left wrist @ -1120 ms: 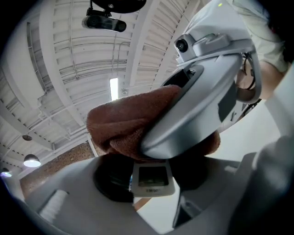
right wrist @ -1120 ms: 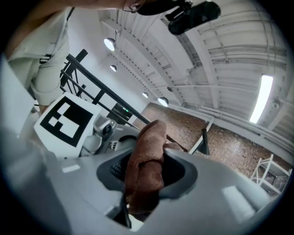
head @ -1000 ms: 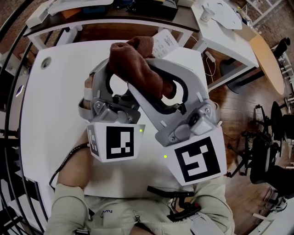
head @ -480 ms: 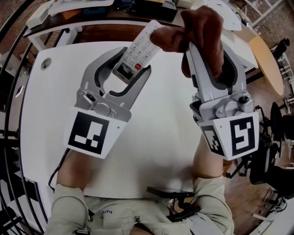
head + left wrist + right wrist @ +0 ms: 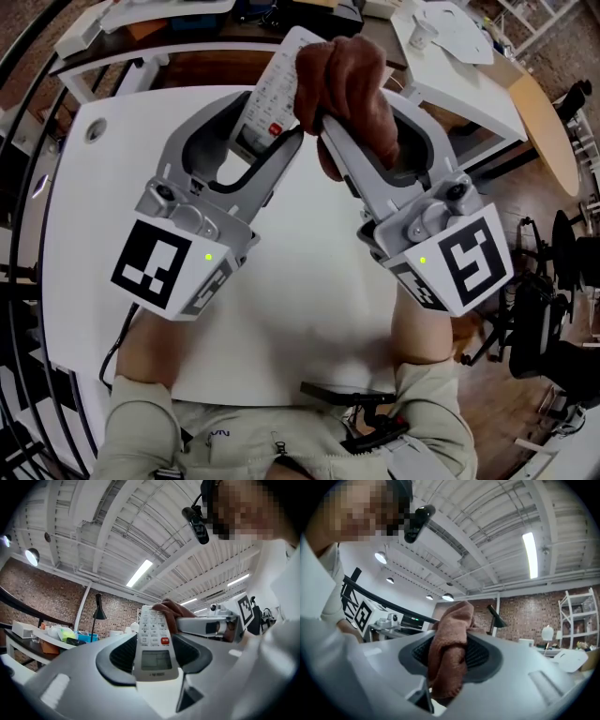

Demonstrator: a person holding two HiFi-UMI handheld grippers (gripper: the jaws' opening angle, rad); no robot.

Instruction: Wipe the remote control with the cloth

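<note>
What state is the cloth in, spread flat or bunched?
Bunched. The cloth is a crumpled wad pinched between the right gripper's jaws; the head view shows it lumped at the remote's far end.

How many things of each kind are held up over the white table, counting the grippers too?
left gripper: 1
right gripper: 1
remote: 1
cloth: 1
Total: 4
</note>
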